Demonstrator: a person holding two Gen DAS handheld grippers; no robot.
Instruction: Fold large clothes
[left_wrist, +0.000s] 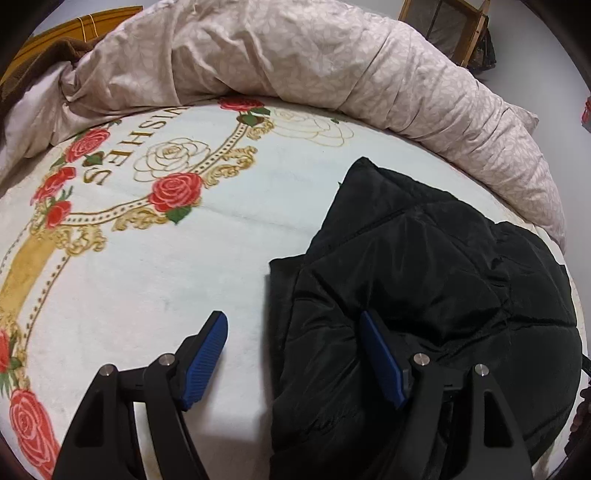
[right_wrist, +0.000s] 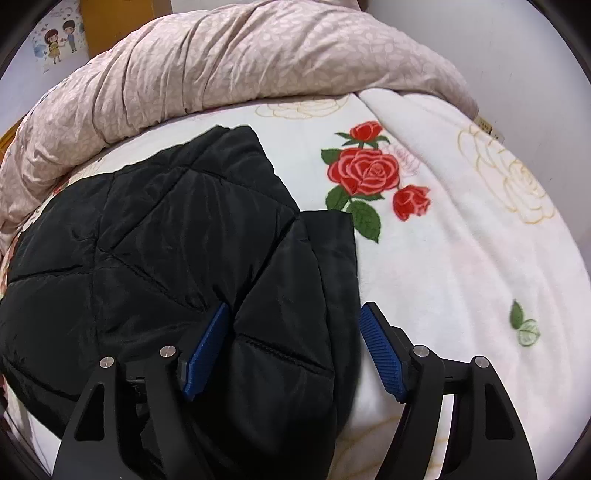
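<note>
Black quilted jacket (right_wrist: 177, 236) bunched, seemingly folded (puffy) | rose blanket (right_wrist: 443, 258) | both grippers' fingers (left_wrist: 207, 354) spread

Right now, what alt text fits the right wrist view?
A folded black puffer jacket lies on a white rose-print blanket, with the open right gripper straddling its right edge. A bunched beige duvet lies behind.

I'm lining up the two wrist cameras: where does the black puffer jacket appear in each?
Left wrist: black puffer jacket fills the lower right, under the right finger.
Right wrist: jacket fills the left and centre, between the fingers.
Shared landmark: the beige duvet bunched across the top.
</note>
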